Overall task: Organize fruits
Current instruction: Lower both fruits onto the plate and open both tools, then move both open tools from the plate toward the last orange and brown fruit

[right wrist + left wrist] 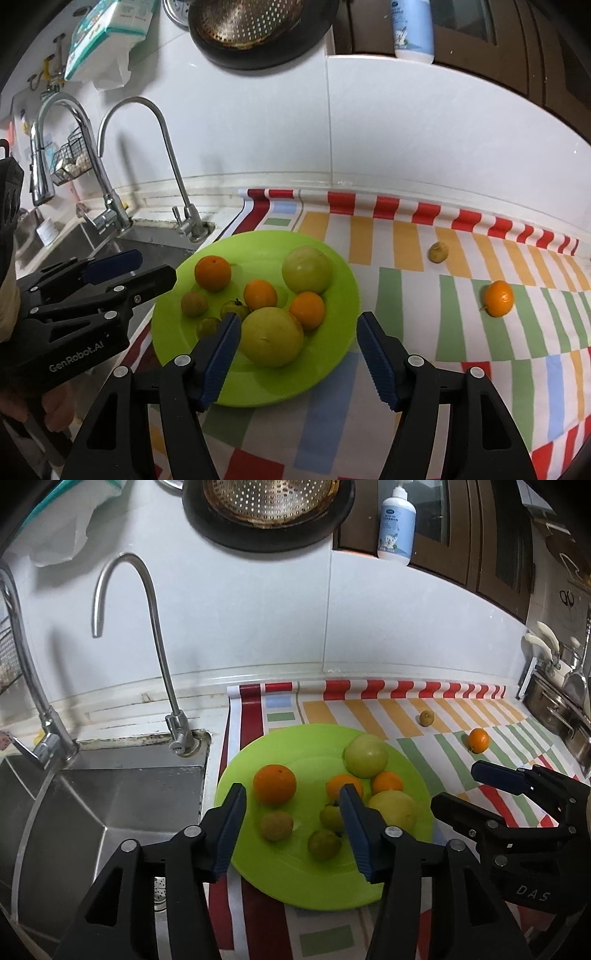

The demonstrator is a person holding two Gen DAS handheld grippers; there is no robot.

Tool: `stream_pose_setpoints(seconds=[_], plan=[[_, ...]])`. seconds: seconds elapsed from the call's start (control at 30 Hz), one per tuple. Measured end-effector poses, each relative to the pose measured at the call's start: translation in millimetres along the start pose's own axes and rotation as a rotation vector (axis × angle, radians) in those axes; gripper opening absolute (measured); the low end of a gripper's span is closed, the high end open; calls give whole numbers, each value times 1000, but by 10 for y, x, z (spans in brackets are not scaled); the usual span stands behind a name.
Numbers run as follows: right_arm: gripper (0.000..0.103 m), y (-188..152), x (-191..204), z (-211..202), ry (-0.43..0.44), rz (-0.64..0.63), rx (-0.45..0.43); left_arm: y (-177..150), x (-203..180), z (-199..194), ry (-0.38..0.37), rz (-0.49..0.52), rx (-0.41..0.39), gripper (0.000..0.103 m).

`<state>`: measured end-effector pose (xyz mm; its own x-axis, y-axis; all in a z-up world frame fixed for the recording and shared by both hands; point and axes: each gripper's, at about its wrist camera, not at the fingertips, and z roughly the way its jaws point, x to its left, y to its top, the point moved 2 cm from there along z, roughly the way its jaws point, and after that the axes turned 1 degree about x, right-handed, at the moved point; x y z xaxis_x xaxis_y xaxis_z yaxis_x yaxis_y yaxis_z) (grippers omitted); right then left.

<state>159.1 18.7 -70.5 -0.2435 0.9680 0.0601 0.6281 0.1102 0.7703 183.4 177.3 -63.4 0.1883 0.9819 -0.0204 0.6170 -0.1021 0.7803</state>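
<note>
A lime-green plate lies on the striped mat and holds several fruits: oranges, pale green apples and small brownish-green fruits. My left gripper hovers open above the plate's near side, nothing between its pads. My right gripper is open too, over the plate's right half; a yellow-green apple shows between its fingers, untouched. Off the plate on the mat lie a small orange and a small brownish fruit.
A steel sink with two taps lies left of the plate. A pan with a strainer hangs on the wall above. Pots stand at the far right. A lotion bottle sits on the ledge.
</note>
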Motion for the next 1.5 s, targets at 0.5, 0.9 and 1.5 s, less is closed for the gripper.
stream_pose_setpoints(seconds=[0.5,0.9,1.5], plan=[[66,-55,-371,-499,-56,48,-75,16,-409,-387,27,-6,-63,75],[66,-76,-725,-820,-87,56,-125,81,-820,-521,24,1,-95,85],[66,-72,-1346,-996,-103,34,-161,246,-1438,-414,41,1,-123,86]])
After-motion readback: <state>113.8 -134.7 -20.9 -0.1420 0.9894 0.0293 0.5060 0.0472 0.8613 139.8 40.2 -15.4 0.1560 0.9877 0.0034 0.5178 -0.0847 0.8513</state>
